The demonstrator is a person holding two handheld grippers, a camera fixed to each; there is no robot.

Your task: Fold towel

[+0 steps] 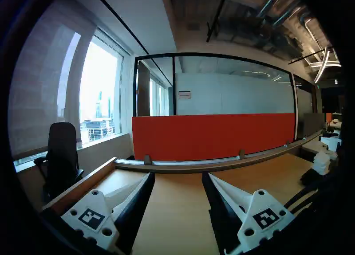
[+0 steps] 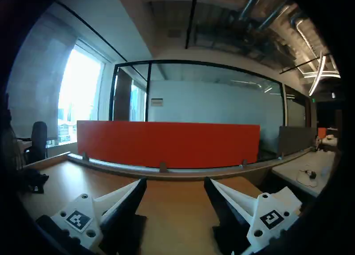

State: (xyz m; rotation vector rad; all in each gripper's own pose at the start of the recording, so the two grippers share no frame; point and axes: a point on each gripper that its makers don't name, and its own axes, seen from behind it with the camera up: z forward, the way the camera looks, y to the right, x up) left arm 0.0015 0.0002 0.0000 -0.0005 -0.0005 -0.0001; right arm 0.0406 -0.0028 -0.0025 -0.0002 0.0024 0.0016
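Closest thing to a towel I can spot is a stack of folded white cloth (image 1: 322, 162) at the far right end of the wooden desk (image 1: 270, 173) in the left gripper view, well apart from my fingers and too small to be sure. My left gripper (image 1: 177, 177) and right gripper (image 2: 175, 182) both hang over bare desktop, jaws spread wide with nothing between them. Behind the desk stands an orange divider (image 1: 213, 137), with a black office chair (image 1: 62, 159) by the window (image 1: 100, 104).
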